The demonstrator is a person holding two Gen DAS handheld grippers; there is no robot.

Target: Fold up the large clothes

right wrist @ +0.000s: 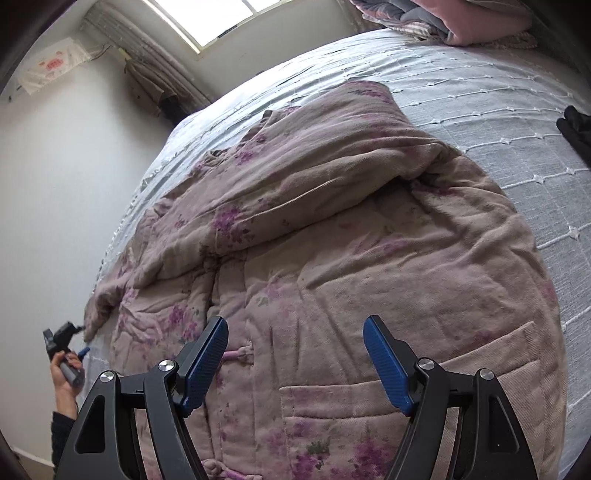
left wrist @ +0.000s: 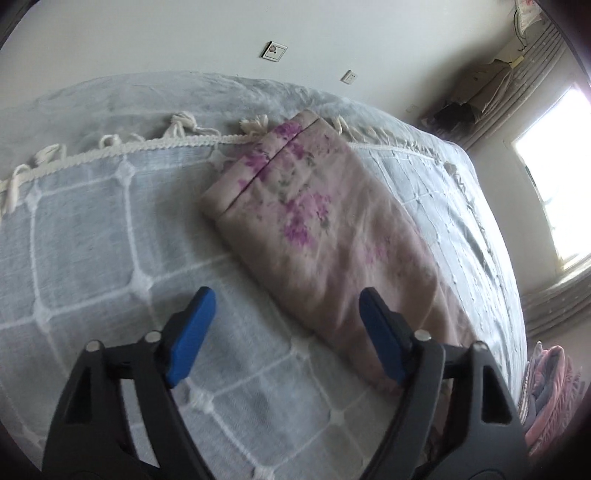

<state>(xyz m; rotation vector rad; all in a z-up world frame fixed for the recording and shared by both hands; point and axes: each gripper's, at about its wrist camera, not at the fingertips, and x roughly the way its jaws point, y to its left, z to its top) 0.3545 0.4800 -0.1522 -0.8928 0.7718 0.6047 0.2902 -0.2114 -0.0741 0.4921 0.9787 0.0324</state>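
Note:
A large padded beige coat with purple flowers (right wrist: 332, 258) lies spread on the bed, front up, with knot buttons and a patch pocket (right wrist: 354, 417) near me. One sleeve is folded across the chest. The other sleeve (left wrist: 314, 225) stretches out flat in the left wrist view. My left gripper (left wrist: 286, 306) is open and empty just above the bedspread, its right finger over the sleeve's edge. My right gripper (right wrist: 295, 332) is open and empty above the coat's lower front. The left gripper also shows small at the bed's edge in the right wrist view (right wrist: 70, 343).
The bed has a pale blue bedspread with white grid stitching (left wrist: 92, 229) and a tasselled fringe (left wrist: 177, 127). Folded pink and grey bedding (right wrist: 443, 18) lies at one end. A dark item (right wrist: 576, 125) lies at the right edge. A window (left wrist: 554, 177) and curtains stand beyond the bed.

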